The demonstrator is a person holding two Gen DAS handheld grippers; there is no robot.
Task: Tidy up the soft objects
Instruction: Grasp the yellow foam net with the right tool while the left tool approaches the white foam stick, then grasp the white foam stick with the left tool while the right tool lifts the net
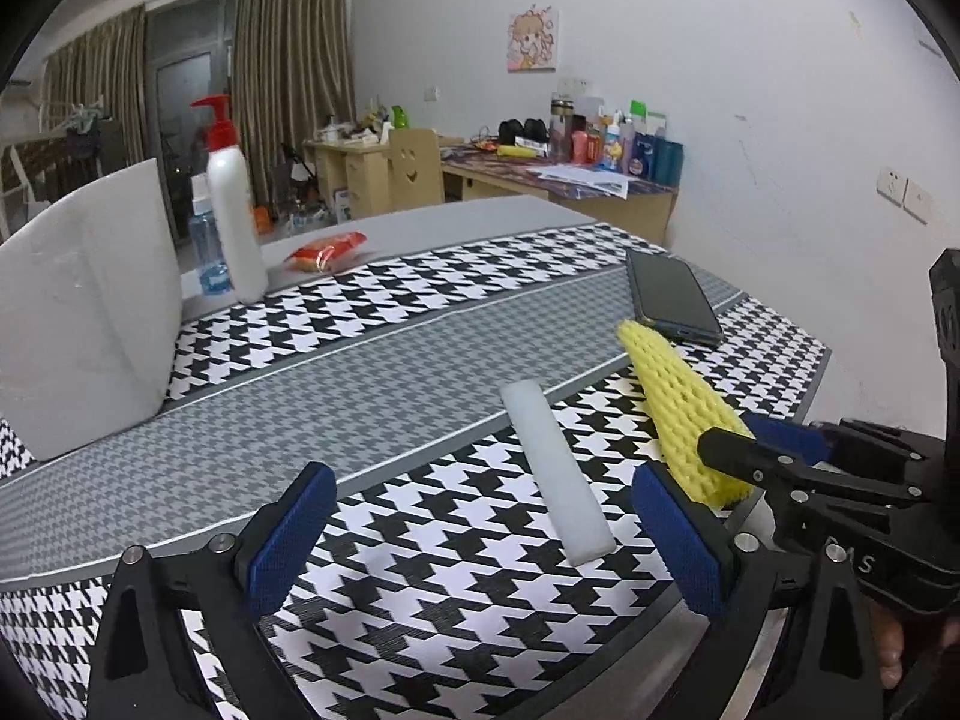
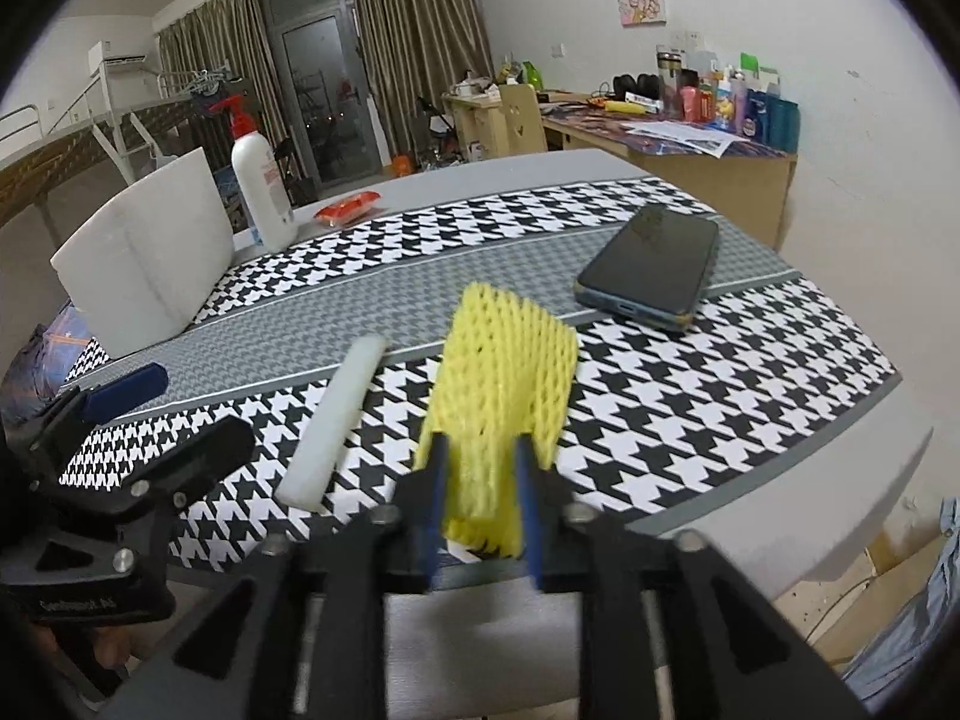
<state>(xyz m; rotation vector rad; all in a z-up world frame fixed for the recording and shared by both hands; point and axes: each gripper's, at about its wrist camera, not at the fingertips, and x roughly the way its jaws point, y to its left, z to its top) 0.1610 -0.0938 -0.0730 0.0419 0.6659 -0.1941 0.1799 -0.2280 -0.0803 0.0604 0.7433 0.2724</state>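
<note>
A yellow foam net sleeve (image 2: pixel 501 384) is pinched at its near end between the blue pads of my right gripper (image 2: pixel 480 468), its far end raised above the houndstooth cloth; it also shows in the left wrist view (image 1: pixel 678 408). A white foam strip (image 2: pixel 336 420) lies flat on the cloth just left of the sleeve, and also shows in the left wrist view (image 1: pixel 555 471). My left gripper (image 1: pixel 480 534) is open and empty, its jaws wide apart, the strip between its fingers and slightly ahead. A large white foam block (image 1: pixel 84 312) stands at the far left.
A dark phone (image 2: pixel 651 267) lies on the cloth to the right. A white pump bottle (image 1: pixel 231 198), a blue water bottle (image 1: pixel 207 252) and a red packet (image 1: pixel 327 249) stand at the table's far side. The table edge (image 2: pixel 840 540) is close on the right.
</note>
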